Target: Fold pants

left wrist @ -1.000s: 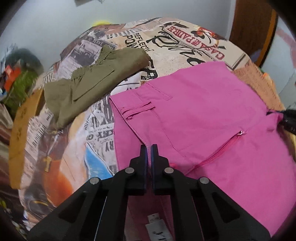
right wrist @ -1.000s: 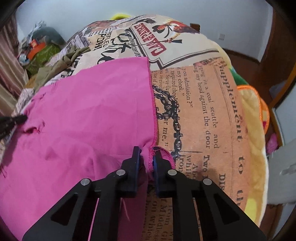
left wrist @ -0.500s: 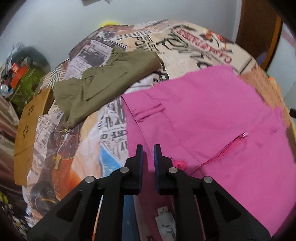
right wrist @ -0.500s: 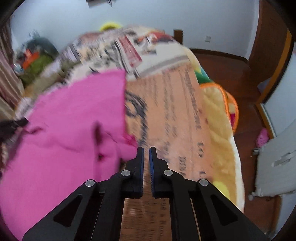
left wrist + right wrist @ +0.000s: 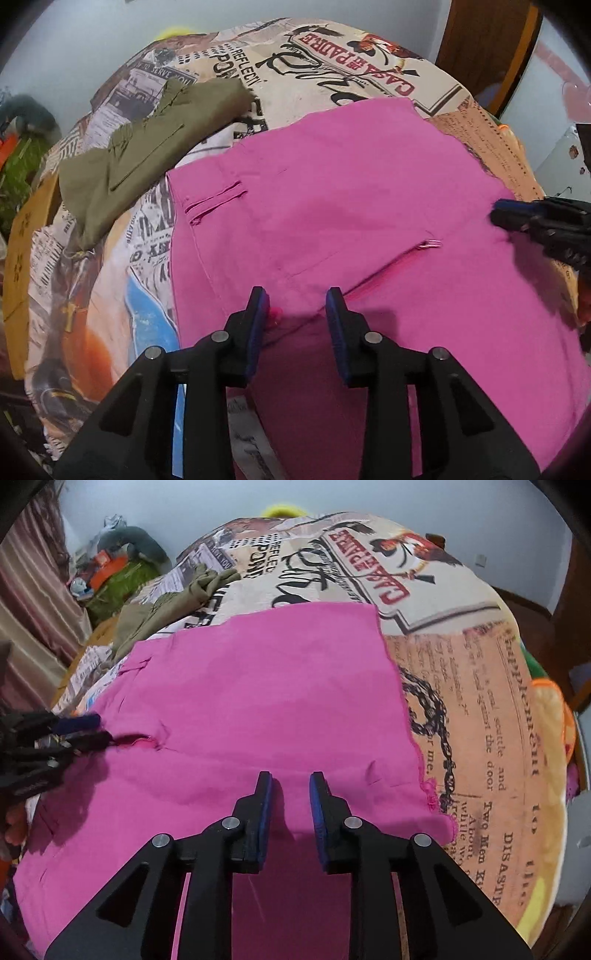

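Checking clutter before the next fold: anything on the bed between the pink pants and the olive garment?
In the left wrist view, only bare printed bedspread separates the pink pants from the olive garment; nothing lies in that strip.

You are in a home bedroom: newspaper-print bedspread (image 5: 424,602) across the frame, wooden door (image 5: 484,44) upper right, curtain (image 5: 33,602) at left.

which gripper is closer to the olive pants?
Left. The left gripper sits at the pink pants' waistband end, the side where the olive pants lie. The right gripper is at the opposite, hem side.
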`<state>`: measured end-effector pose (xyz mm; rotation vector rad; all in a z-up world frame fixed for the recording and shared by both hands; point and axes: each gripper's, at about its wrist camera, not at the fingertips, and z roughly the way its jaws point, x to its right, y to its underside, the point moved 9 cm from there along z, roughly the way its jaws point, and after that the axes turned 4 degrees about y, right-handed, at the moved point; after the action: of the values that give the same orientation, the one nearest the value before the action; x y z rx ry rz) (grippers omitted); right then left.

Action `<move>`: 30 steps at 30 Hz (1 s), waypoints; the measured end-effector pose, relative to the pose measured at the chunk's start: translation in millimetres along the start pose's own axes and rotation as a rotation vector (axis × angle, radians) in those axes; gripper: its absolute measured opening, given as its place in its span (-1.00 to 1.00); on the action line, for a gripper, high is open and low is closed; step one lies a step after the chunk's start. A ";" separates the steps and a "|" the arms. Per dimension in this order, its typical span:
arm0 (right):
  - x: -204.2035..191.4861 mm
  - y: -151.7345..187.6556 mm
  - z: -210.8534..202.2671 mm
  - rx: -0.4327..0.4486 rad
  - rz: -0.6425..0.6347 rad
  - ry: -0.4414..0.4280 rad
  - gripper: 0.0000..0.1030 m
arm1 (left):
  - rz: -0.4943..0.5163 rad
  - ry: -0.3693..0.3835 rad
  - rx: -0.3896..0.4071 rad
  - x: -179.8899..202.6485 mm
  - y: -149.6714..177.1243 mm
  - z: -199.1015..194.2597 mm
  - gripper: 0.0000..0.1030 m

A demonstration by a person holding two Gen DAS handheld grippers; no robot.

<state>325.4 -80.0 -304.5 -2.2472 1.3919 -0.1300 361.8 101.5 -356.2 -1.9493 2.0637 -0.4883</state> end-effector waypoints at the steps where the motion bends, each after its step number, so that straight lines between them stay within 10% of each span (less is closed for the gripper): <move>1: 4.8 1.6 -1.9 -0.003 0.005 -0.001 -0.65 | -0.007 0.018 0.006 -0.9 0.7 -1.4 -0.27; 9: 56.0 28.8 -9.8 -0.033 0.075 0.099 -0.11 | 0.021 0.035 0.037 -1.9 9.7 -6.1 -0.26; 30: 44.0 -63.7 -47.2 0.142 0.039 0.092 0.00 | -0.209 -0.043 0.129 -97.5 -42.9 -37.0 0.03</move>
<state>382.8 -111.8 -242.0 -2.1196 1.4263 -0.3124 392.0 199.3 -308.8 -2.0888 1.7647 -0.6009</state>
